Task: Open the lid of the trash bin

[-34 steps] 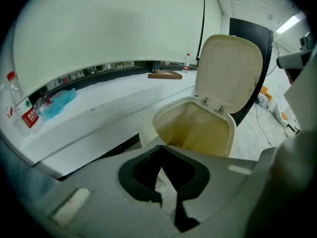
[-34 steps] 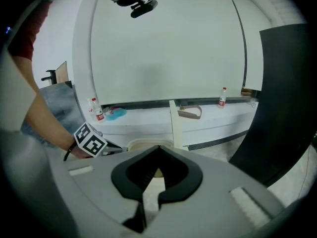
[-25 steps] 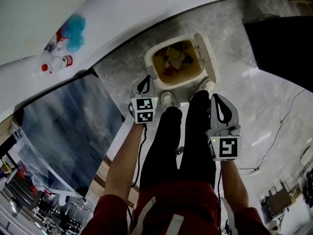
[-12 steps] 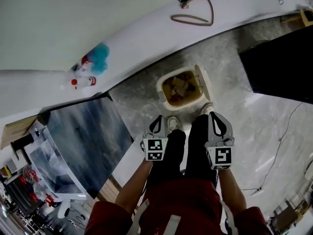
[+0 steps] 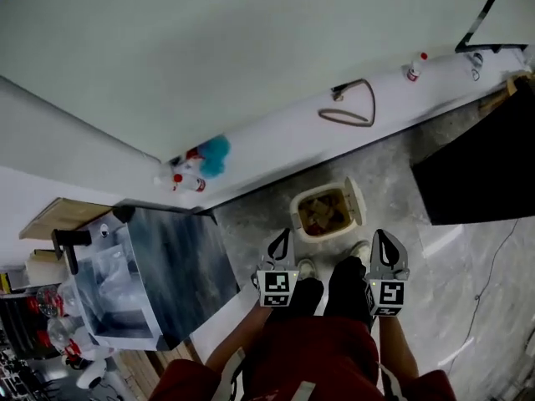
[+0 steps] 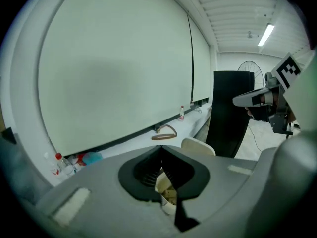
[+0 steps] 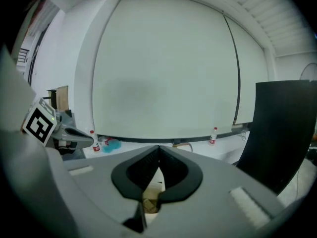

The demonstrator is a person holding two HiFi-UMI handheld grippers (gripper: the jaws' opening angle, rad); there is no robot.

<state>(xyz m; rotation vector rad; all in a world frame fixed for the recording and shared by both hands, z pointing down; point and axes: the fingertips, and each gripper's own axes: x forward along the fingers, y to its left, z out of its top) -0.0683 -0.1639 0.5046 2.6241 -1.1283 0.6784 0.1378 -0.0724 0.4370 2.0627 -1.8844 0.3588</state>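
The cream trash bin [image 5: 324, 213] stands on the grey floor against the white ledge. Its lid [image 5: 359, 202] is tipped up at the right and rubbish shows inside. Both grippers hover above the person's knees, short of the bin and touching nothing. My left gripper [image 5: 282, 241] is shut and empty, and so is my right gripper [image 5: 383, 242]. In the left gripper view the jaws meet at the tips [image 6: 160, 149], with the bin [image 6: 167, 196] and its raised lid [image 6: 198, 145] beyond them. The right gripper view shows shut tips [image 7: 158, 148] above the bin [image 7: 148, 202].
Two dark-trousered legs and shoes [image 5: 358, 252] stand just before the bin. A large dark panel [image 5: 167, 270] leans at the left and a black board [image 5: 476, 165] at the right. The white ledge [image 5: 276, 144] carries bottles [image 5: 185, 178], a blue object [image 5: 216, 154] and a brown loop [image 5: 347, 107].
The head view has risen and pulled back, so the bin looks smaller and farther. Both grippers stayed shut near the knees. The lid stayed up.
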